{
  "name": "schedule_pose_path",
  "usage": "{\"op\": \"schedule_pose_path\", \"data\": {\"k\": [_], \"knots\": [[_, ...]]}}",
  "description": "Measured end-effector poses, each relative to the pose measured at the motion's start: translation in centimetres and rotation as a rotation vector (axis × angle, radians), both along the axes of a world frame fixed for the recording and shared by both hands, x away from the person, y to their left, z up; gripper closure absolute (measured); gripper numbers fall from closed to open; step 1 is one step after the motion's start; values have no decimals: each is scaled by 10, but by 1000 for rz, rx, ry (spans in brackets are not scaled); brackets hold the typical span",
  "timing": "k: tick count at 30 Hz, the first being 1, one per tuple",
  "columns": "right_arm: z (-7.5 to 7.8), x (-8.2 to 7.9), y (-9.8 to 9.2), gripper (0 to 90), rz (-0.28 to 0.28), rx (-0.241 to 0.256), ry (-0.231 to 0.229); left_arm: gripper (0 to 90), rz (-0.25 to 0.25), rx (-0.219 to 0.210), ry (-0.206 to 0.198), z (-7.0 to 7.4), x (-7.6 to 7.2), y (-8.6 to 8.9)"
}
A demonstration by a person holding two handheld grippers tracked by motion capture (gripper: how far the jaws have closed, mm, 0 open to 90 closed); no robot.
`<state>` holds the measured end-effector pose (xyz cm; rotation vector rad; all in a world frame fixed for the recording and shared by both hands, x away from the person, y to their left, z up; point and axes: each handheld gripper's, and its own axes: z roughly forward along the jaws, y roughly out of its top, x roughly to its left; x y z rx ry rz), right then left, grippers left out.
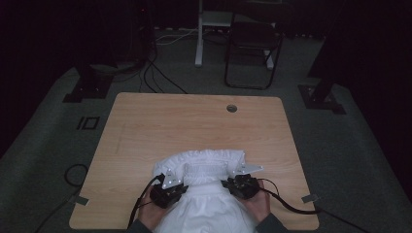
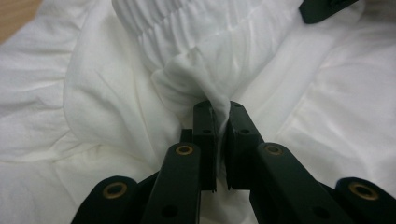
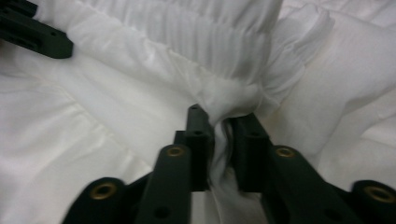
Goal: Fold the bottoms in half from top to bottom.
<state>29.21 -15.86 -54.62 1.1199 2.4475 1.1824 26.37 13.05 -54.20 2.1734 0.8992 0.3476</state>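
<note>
A white garment (image 1: 204,167) with a gathered, pleated band lies bunched at the near edge of the wooden table (image 1: 145,126). My left gripper (image 1: 167,190) sits on its left side, shut on a pinched fold of the white cloth (image 2: 219,105). My right gripper (image 1: 241,183) sits on its right side, shut on a bunch of cloth just below the pleated band (image 3: 229,100). In the left gripper view the white garment (image 2: 116,84) spreads around the black jaws. In the right gripper view the pleated band (image 3: 196,32) runs across the top.
A round cable hole (image 1: 231,108) sits near the table's far edge. Beyond the table stand a dark folding chair (image 1: 252,43) and a white post (image 1: 199,34), with cables on the floor (image 1: 160,77). Tape marks the table's near corners.
</note>
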Motion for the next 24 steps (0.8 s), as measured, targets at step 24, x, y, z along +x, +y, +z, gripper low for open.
{"op": "schedule_pose_path", "data": {"k": [24], "knots": [[-8, 54, 9, 801, -58, -58, 31, 839, 27, 68, 20, -3, 79, -9]]}}
